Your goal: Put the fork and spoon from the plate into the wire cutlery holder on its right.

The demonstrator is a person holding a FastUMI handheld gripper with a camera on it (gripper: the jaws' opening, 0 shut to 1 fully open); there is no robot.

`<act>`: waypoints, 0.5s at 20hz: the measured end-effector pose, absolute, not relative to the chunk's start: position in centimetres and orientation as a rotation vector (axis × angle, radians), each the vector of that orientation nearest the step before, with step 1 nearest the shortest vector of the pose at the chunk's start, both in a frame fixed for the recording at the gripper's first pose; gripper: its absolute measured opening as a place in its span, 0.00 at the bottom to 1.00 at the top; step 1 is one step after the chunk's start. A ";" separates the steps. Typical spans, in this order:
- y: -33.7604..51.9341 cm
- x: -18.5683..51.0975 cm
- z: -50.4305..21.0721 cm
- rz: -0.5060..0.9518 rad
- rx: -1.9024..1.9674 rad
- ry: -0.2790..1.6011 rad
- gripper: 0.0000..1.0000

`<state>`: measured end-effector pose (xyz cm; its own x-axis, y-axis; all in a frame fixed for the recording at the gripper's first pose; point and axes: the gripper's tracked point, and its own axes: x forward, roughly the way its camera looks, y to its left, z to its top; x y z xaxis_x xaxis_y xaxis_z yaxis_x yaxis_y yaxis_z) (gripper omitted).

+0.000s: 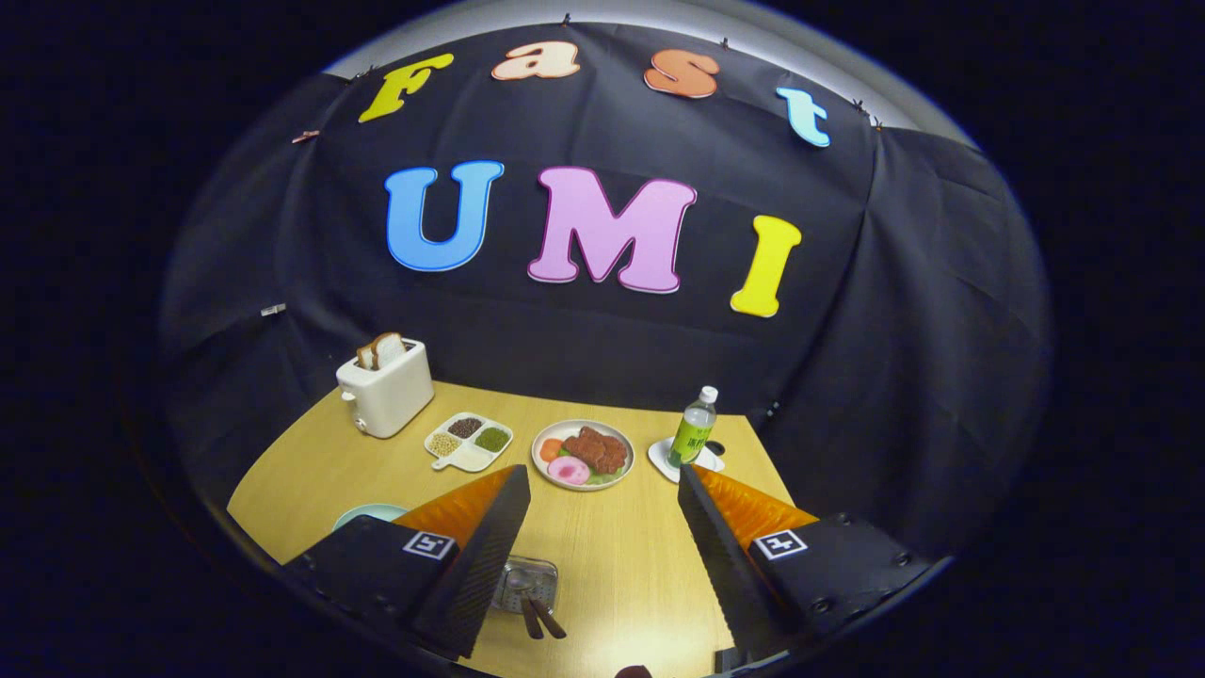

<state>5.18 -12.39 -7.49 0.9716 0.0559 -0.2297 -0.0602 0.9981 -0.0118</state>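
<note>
My gripper (602,476) is open above the wooden table (621,565), with nothing between its fingers. Low down, close against the inside of the left finger (480,556), stands the wire cutlery holder (523,576). Two dark utensil handles (538,617) stick out of it toward me. I cannot tell which is the fork and which the spoon. A pale blue plate (369,514) lies to the left of the holder, mostly hidden behind the left finger. What lies on it is hidden.
Beyond the fingertips sits a white plate of toy food (582,454). Left of it are a divided dish of beans (469,441) and a white toaster (386,388) holding bread. A green-labelled bottle (693,428) stands on a coaster to the right.
</note>
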 end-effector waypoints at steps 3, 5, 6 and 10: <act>-12.9 4.1 -6.6 0.091 -0.019 0.178 0.98; -13.3 3.5 -6.4 0.113 -0.012 0.151 0.98; -13.5 3.3 -6.2 0.122 -0.012 0.138 0.98; -14.2 2.7 -6.5 0.162 -0.018 0.117 0.98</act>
<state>2.71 -14.20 -6.48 0.9801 0.1601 -0.1173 -0.1622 0.9867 -0.0085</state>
